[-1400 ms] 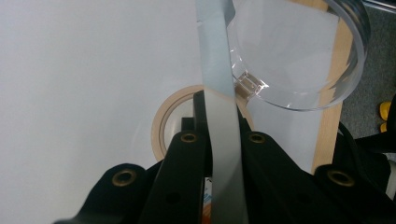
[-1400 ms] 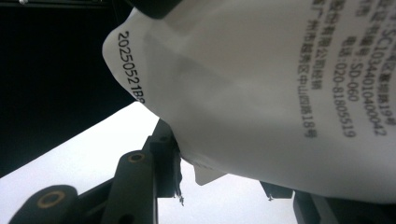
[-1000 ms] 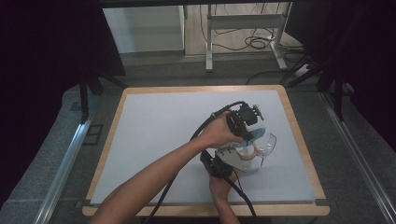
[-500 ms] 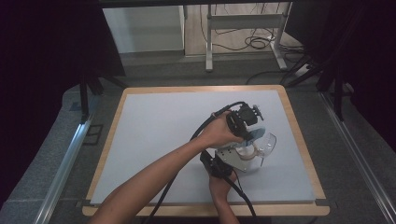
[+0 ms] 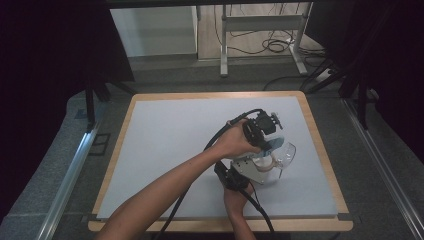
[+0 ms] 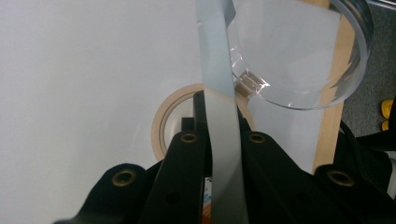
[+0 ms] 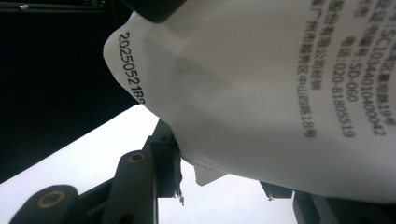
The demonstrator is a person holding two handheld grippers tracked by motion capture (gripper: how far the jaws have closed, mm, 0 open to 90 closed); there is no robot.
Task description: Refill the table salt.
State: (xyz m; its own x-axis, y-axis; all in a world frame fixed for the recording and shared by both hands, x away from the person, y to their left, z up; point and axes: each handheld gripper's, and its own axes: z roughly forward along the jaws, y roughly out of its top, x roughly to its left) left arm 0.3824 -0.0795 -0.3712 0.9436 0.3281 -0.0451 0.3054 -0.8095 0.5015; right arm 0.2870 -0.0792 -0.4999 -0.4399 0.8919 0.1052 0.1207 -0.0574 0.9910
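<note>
Left claw (image 6: 219,154) clamped on grey strip (image 6: 217,70); right claw (image 7: 224,186) gripping white printed pouch (image 7: 261,93), near worktop's (image 5: 165,130) right edge.

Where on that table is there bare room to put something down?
The grey mat is bare across its left half and along the far edge up to the wooden rim. It is crowded near the right: both tongs, a clear bowl, a tape roll and a white packet cluster there.
</note>
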